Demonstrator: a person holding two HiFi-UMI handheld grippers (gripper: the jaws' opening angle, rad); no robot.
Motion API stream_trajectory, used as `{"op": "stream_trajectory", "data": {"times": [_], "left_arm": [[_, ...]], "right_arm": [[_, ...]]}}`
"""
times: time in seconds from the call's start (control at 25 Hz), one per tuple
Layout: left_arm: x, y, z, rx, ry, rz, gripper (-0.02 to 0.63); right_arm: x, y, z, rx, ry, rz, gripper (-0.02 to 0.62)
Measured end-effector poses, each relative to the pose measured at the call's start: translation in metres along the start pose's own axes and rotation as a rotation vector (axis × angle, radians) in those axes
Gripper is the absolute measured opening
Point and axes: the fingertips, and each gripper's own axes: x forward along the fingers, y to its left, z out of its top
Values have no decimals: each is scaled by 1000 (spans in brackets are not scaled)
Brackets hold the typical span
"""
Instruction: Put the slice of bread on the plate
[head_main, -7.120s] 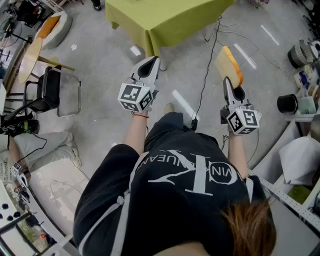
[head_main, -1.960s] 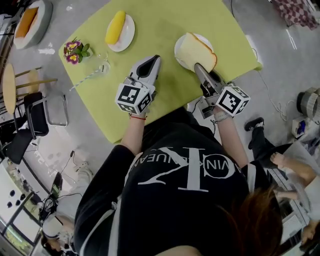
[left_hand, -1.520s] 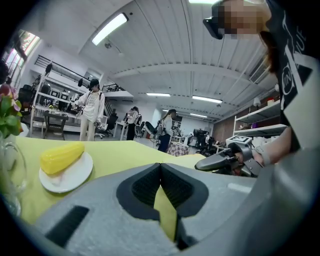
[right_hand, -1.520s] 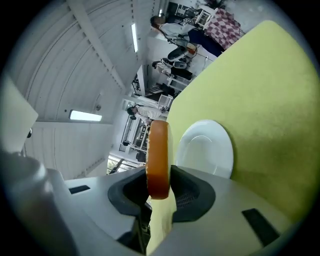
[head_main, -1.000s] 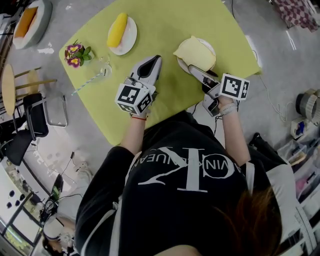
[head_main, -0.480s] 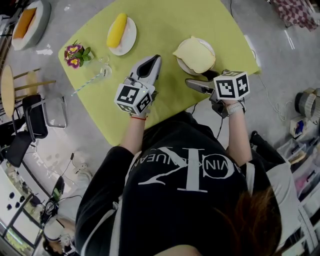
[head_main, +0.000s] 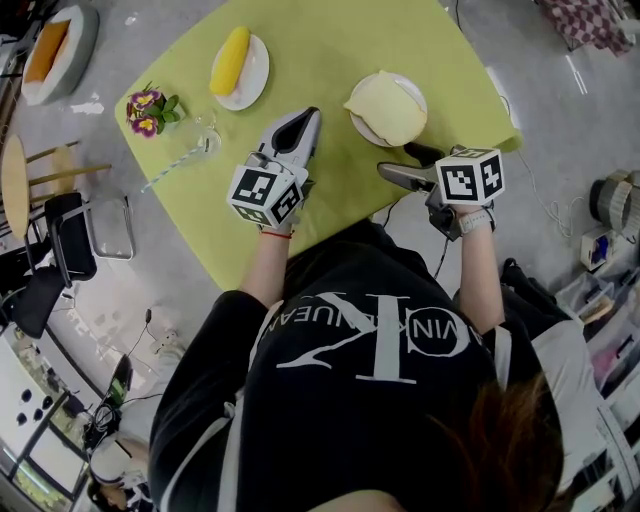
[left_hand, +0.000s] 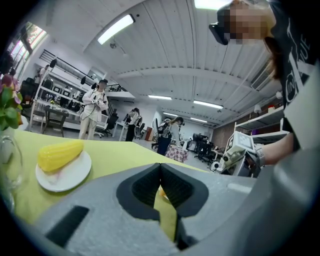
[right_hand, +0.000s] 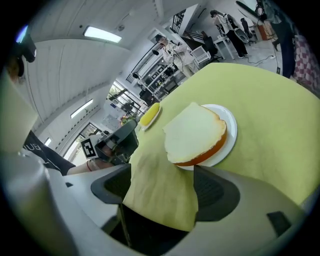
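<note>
The slice of bread (head_main: 385, 107), pale with an orange-brown crust, lies flat on the white plate (head_main: 415, 92) on the green tablecloth. Its near edge overhangs the plate's rim. My right gripper (head_main: 405, 165) hangs just short of the plate at the table's near edge, jaws wide open and empty. In the right gripper view the bread (right_hand: 195, 132) and plate (right_hand: 229, 127) lie just beyond the open right gripper (right_hand: 160, 192), apart from both pads. My left gripper (head_main: 298, 128) rests over the cloth to the plate's left. It is shut with nothing in it, as the left gripper (left_hand: 160, 172) shows in its own view.
A second white plate with a yellow food item (head_main: 231, 58) sits at the far left of the table. Near it stand a small vase of flowers (head_main: 148, 104) and a glass with a straw (head_main: 204, 131). The table edge (head_main: 330, 215) runs just below both grippers. A chair (head_main: 72, 235) stands left.
The right gripper set the bread on the plate, opened, rolled and drew back toward the table's near edge. The left gripper stayed put.
</note>
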Motion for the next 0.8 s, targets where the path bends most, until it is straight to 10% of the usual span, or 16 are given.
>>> {"op": "stream_trajectory", "data": {"times": [0.36,0.8], "left_arm": [[-3,-2,11,15,-19,7,6],[-14,-7,23,50,-35,23,6]], "right_arm": [[-18,6,3,-36,-76,16,346],[-41,1,19,-148,-246,-99,84]]}}
